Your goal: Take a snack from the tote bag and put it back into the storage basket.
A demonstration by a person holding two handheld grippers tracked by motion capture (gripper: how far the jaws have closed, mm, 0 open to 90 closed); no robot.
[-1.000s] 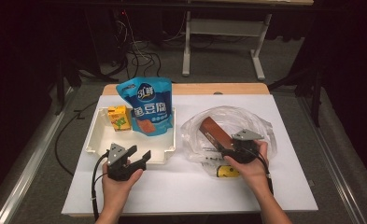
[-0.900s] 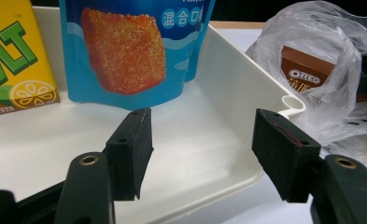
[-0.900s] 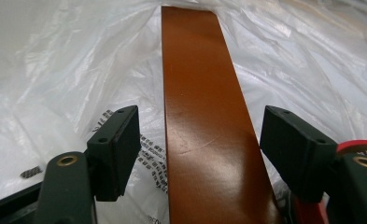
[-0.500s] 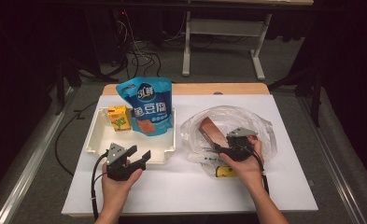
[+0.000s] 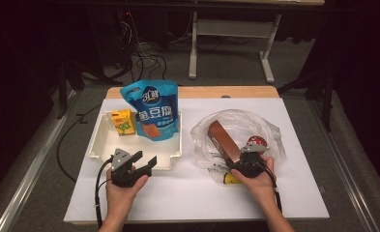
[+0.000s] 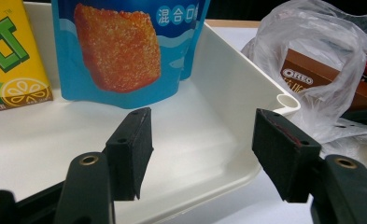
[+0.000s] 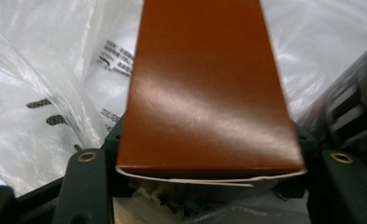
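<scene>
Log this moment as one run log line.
right gripper: jaws just closed onto brown box in plastic bag | left gripper: open, by white tray

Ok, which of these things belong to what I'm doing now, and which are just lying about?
In the job:
- brown box, between the right gripper's jaws
- clear plastic bag it lies in
- white tray, likely where it goes

Lying about:
- blue pouch and yellow carton, both in the tray
- left gripper, open, idle at the tray's edge
</scene>
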